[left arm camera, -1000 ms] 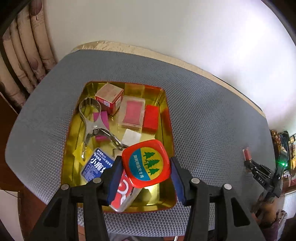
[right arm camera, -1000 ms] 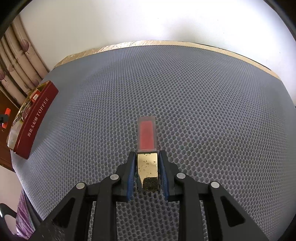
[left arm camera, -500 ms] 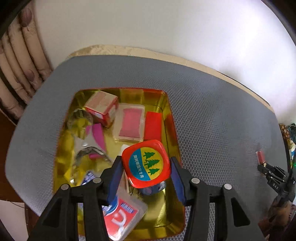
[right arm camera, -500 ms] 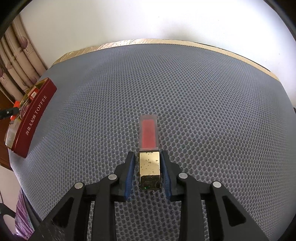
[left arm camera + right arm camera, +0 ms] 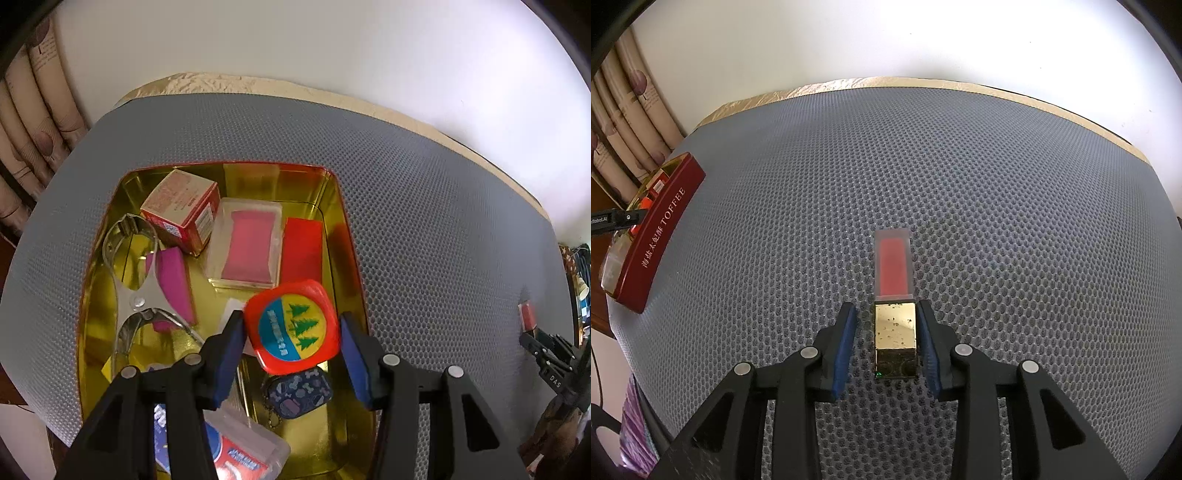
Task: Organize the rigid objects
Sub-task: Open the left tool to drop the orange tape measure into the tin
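Gold-lined tin [image 5: 343, 236] below left gripper [image 5: 291, 350] clamping red square tree-label lid [image 5: 291, 325] for drop-in; right gripper [image 5: 886, 341] jaws just opening, gold-capped red lipstick tube [image 5: 894, 295] loose between them.

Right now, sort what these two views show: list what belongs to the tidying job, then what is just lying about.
Part of the job:
- gold tin, holding sorted items
- red square lid between the left gripper pads
- lipstick tube on the mat, right gripper opening around it

Just lying about:
- grey mesh mat
- curtain
- white wall
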`<state>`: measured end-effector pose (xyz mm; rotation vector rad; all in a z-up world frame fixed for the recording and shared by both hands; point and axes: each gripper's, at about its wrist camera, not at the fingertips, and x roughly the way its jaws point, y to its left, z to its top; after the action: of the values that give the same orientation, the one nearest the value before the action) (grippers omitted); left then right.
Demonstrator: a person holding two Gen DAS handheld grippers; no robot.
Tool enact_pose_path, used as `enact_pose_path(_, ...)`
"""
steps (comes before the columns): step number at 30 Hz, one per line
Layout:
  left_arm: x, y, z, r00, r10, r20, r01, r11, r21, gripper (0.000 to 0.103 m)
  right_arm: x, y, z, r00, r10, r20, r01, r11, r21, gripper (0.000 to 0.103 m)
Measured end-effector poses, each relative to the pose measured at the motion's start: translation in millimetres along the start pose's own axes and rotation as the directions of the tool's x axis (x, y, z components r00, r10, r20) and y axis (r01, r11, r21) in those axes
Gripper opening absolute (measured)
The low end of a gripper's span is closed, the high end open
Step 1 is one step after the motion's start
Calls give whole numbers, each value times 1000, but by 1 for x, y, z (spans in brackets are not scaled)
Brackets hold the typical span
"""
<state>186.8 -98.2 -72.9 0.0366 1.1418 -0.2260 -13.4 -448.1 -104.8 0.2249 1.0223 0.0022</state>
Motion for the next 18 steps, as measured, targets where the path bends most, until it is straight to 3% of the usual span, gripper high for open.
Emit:
enact_pose_path(3,-11,0,0,999,-2,47,1,1000,8,55,2,3,0,1000,-4,-4,4,1000,-4,35)
enact_pose_path(9,-43,2,-6,991,73,111,-75,997,15,55,5,9,1,1000,-19,-7,19,1000,-18,38)
enact_pose_path(15,-98,19,-62,956,147,252,-153,988,4,57,8,16,4,999,-42,-10,41,999,-18,38)
enact_pose_path(18,-112,42,-94,956,137,260,-120,990,-80,57,10,20,5,999,-52,-12,51,999,-14,38)
